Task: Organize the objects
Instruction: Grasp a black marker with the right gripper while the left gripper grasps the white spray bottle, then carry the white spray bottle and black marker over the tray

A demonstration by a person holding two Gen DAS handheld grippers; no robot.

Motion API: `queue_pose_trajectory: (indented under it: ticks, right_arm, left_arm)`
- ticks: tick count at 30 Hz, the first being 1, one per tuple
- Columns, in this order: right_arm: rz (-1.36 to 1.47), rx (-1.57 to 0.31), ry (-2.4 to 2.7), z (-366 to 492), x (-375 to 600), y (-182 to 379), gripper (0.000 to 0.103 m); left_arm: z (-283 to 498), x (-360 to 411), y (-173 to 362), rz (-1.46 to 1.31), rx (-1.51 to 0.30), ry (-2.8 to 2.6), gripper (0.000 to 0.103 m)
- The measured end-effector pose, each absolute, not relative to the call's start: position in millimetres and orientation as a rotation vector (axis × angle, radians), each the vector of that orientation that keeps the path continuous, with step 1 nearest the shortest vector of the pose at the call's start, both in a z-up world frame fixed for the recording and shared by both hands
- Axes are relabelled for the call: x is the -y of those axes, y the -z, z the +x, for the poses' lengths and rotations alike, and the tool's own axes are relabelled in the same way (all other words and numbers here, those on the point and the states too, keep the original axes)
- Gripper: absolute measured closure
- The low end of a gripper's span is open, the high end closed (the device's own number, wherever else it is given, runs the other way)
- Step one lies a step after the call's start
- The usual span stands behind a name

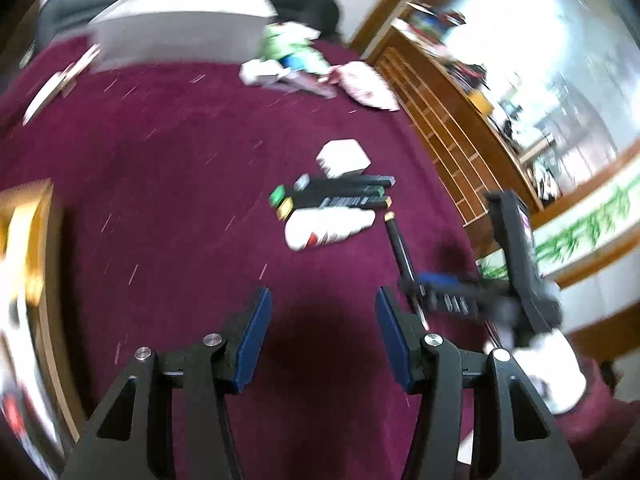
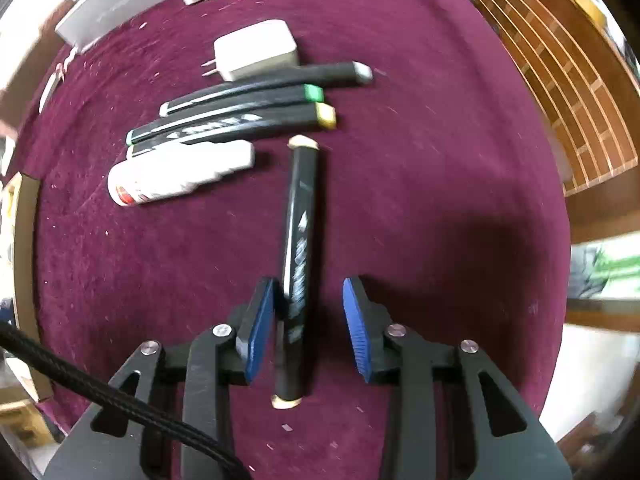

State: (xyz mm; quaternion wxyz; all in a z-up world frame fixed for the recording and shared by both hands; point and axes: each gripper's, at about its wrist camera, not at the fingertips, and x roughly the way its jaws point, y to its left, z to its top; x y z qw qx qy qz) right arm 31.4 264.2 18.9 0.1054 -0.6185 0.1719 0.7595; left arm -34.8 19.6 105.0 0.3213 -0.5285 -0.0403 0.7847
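- Right gripper (image 2: 308,320): jaws apart around a black, cream-capped marker (image 2: 298,240); the left pad touches it, the other stands clear.
- Left gripper (image 1: 323,336): jaws apart, empty.
- Only the right wrist view shows the white charger's (image 2: 258,50) prongs.

Left hand-held gripper (image 1: 323,336) open over maroon cloth (image 1: 160,200).

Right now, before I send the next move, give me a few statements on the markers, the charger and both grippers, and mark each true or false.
1. The black marker lies between the right gripper's pads. True.
2. The left gripper holds a marker. False: nothing is between its pads.
3. The white charger lies beside the row of markers. True.
4. The white tube stands upright. False: it lies on its side on the maroon cloth.
5. The black marker lies parallel to the row. False: it lies crosswise to it.
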Motion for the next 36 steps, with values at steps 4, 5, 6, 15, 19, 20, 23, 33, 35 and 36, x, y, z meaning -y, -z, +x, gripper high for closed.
queue_pose_trajectory:
  ticks: [4, 5, 6, 15, 19, 20, 23, 33, 35, 36]
  right_arm:
    - [-1.785, -0.572, -2.303, 45, -271, -19, 0.072]
    - [-1.78, -0.583, -2.312, 45, -272, -19, 0.072]
    - [-1.778, -0.592, -2.317, 44, -273, -18, 0.072]
    - [-1.773, -0.836, -2.344, 50, -293, -9, 0.06]
    - [-1.772, -0.93, -2.36, 51, -301, -7, 0.06]
    - [-1.772, -0.942, -2.362, 49, -301, -6, 0.06]
    - [-1.781, -0.942, -2.369, 44, -299, -6, 0.06]
    - [-1.767, -0.934, -2.361, 48, -297, -8, 0.06]
    - [-1.782, -0.879, -2.367, 45, -293, -9, 0.06]
    - [-1.786, -0.858, -2.368, 44, -292, -10, 0.06]
  left_arm:
    - [-61, -76, -96, -1.343, -0.099, -2.015, 0.056]
    - [-63, -89, -93, -1.331, -0.151, -2.005, 0.056]
    - [-66, -103, -89, -1.32, -0.214, -1.993, 0.056]
    - [-60, -145, -53, -1.42, -0.343, -1.811, 0.056]
    - [-36, -149, -40, -1.438, -0.469, -1.768, 0.056]
    - [-34, -150, -37, -1.446, -0.474, -1.766, 0.056]
    - [-29, -155, -34, -1.439, -0.489, -1.811, 0.056]
    - [-5, -172, -32, -1.383, -0.572, -1.971, 0.079]
    - [-3, -160, -36, -1.409, -0.517, -2.003, 0.079]
    - [-2, -150, -38, -1.412, -0.51, -2.025, 0.079]
